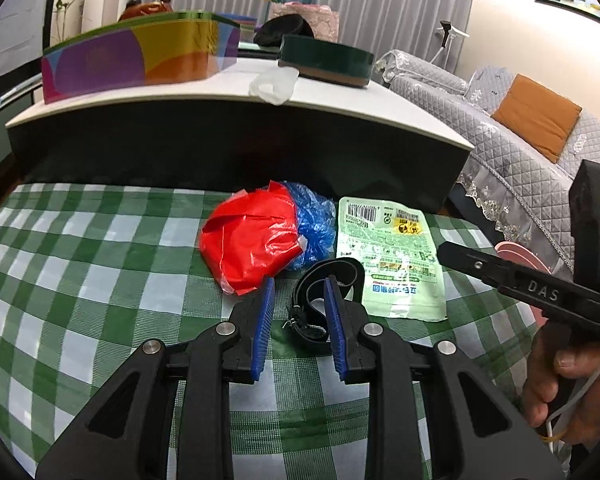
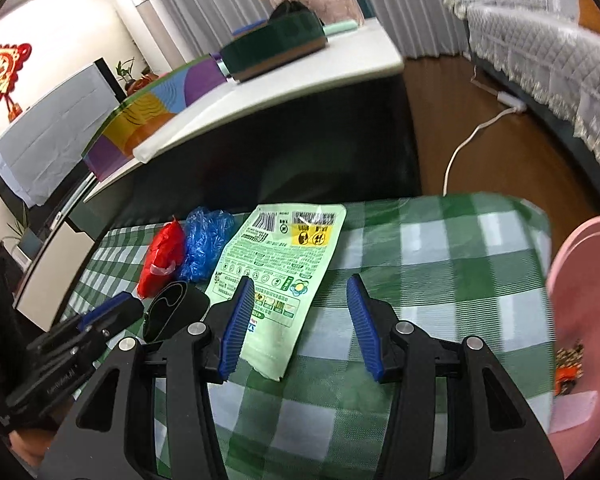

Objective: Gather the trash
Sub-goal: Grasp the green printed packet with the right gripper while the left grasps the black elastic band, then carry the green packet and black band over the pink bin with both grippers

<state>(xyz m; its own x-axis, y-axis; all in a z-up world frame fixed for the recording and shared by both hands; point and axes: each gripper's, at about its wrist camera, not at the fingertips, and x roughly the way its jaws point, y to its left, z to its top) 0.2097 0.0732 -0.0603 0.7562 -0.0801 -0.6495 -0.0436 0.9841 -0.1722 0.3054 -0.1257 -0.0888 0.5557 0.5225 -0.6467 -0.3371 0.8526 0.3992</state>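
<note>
On the green checked cloth (image 1: 80, 264) lie a crumpled red plastic bag (image 1: 252, 240), a blue plastic bag (image 1: 316, 224) beside it, a flat green wrapper (image 1: 396, 256) and a black looped strap (image 1: 324, 300). My left gripper (image 1: 299, 290) is open, its blue pads on either side of the strap, just above it. My right gripper (image 2: 300, 292) is open and empty; its left pad hangs over the green wrapper (image 2: 276, 264). The red bag (image 2: 160, 260), blue bag (image 2: 204, 244) and strap (image 2: 172, 312) lie to its left.
A pink bin (image 2: 584, 320) with some scraps inside stands at the right edge of the cloth. A dark low table (image 1: 236, 148) with a white top and boxes stands behind. A grey covered sofa (image 1: 520, 152) is at right.
</note>
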